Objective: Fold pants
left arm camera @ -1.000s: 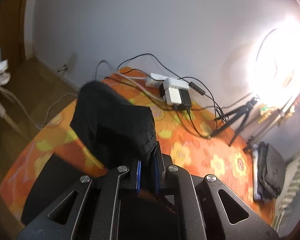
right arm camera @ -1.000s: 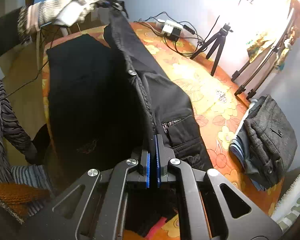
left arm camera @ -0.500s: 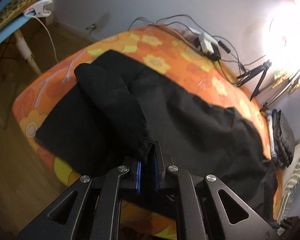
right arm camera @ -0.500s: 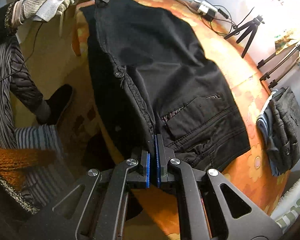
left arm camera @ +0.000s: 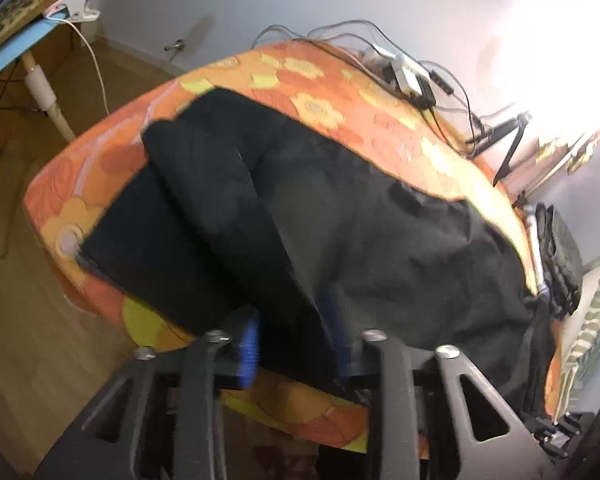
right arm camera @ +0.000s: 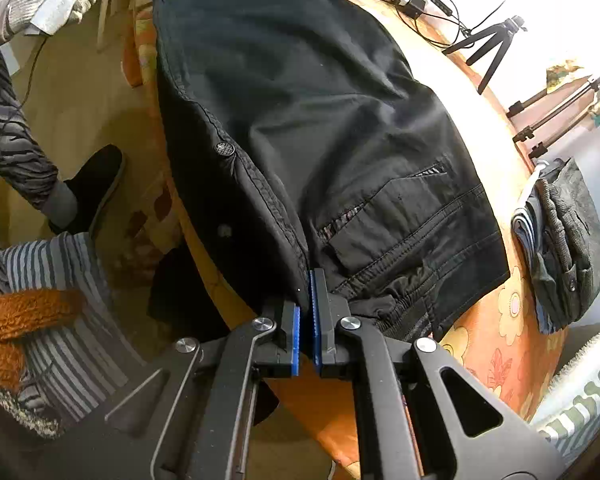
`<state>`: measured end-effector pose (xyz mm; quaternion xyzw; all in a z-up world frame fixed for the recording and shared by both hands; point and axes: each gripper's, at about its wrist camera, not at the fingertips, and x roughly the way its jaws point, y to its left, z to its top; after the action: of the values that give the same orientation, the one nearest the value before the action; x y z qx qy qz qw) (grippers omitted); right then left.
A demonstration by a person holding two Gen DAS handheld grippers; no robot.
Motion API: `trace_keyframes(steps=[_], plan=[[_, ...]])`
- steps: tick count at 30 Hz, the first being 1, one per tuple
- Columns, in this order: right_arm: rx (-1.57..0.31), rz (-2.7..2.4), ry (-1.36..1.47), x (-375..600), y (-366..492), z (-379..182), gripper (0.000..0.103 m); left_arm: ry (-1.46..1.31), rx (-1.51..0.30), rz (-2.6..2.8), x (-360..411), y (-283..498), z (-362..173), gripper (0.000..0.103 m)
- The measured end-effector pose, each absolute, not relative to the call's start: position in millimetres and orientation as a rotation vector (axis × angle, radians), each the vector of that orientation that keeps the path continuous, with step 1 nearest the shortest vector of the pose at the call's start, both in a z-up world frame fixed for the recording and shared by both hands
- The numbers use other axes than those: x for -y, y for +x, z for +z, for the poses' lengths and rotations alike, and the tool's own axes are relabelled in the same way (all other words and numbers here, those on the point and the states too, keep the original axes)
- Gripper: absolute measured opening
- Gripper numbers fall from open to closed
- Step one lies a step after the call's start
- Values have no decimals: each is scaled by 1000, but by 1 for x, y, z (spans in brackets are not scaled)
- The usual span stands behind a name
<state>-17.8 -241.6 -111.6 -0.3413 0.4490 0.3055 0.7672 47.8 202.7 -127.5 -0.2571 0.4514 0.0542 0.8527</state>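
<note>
The left gripper has just been opening: its jaws, clamped on the pants hem half a second ago, now stand partly apart with the black cloth still lying between the blue pads, no longer pinched. The right gripper stays clamped on the waistband edge, jaws nearly closed with only the fabric between them. Over the last second the pants have come down from hanging in the air to lying on the table.

In the left wrist view the image is motion-blurred, and the right pad is mostly covered by cloth. The near table edge is hidden under the garment in both views. The gloved left hand is cut off at the top left corner of the right wrist view.

The pants are black and lie folded lengthwise across the orange flowered table, waistband at the right gripper's end and hem at the left. A button and a back pocket face up. Beyond, folded dark clothes sit at the table's right edge, and a tripod stands further back.
</note>
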Motion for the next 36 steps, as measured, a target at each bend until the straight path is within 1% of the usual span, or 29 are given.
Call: trace_keyframes(steps=[1,4,8,11,13,15,16,17,19,21,23,27,31,36], plan=[[-968,657,-729,242,-18,-111,5,-554,-933,124,-210,45,-124,34],[-946,629,-674,246,-18,-110,5,-582,-903,158,-232,33,-119,43],[-930,595,-584,251,-17,-112,5,-654,-881,235,-264,16,-121,43],[-959,594,-522,256,-18,-114,7,-695,-865,259,-276,10,-120,43],[-995,623,-509,260,-21,-112,14,-697,-868,243,-274,12,-119,43],[-1027,650,-510,264,-24,-101,30,-685,-879,213,-265,17,-117,47],[-1030,668,-504,266,-27,-92,32,-678,-885,203,-263,19,-118,54],[-1023,700,-489,267,-29,-79,34,-658,-895,191,-256,23,-118,57],[-992,751,-460,262,-30,-49,38,-628,-916,174,-248,27,-118,57],[-949,767,-444,253,-25,-27,45,-590,-939,168,-239,31,-119,58],[-905,788,-415,236,-9,-6,48,-554,-951,177,-231,35,-121,59],[-837,846,-411,179,31,12,48,-475,-964,191,-217,43,-125,59],[-824,912,-439,109,68,8,48,-355,-975,240,-207,48,-133,59],[-824,968,-502,20,108,-13,48,-301,-958,320,-224,42,-139,59]])
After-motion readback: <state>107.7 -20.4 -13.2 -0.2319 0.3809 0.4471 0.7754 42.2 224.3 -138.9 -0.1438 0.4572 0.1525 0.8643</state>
